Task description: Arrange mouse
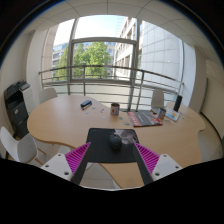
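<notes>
A dark grey mouse [115, 141] lies on a black mouse pad [99, 150] near the front edge of a round wooden table [60, 122]. My gripper [112, 149] is open, held low over the pad. Its magenta pads [78, 157] stand wide apart on either side. The mouse sits between the fingertips, a little to the right of the middle, with a clear gap on both sides. Nothing is held.
Beyond the mouse pad stand a dark mug [115, 108], an open laptop [145, 117] to the right and a small dark object [87, 103] further back. White chairs [14, 146] ring the table. A printer [17, 105] stands at the left by the windows.
</notes>
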A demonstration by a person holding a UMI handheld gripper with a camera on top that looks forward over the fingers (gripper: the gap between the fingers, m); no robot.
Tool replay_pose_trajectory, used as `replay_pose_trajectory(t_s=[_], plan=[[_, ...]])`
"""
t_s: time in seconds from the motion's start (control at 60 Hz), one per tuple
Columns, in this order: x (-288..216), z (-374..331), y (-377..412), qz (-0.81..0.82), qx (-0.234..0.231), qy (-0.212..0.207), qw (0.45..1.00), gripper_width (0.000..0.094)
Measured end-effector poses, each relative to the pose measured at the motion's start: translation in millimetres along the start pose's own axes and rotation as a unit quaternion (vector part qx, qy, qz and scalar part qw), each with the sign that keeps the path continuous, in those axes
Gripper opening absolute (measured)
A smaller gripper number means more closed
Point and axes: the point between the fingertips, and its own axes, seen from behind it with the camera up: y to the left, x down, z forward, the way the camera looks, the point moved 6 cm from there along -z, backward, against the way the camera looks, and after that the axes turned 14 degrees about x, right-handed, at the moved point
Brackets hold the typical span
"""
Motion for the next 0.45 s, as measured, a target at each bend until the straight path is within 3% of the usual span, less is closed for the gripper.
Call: replay_pose_trajectory(t_s=[0.233, 0.45], plan=[[29.5, -68.5, -3.4, -0.003, 0.003, 0.005, 1.000, 0.0844], [31.9, -88.1, -1.8, -0.003, 0.007, 0.000, 1.000, 0.0844]])
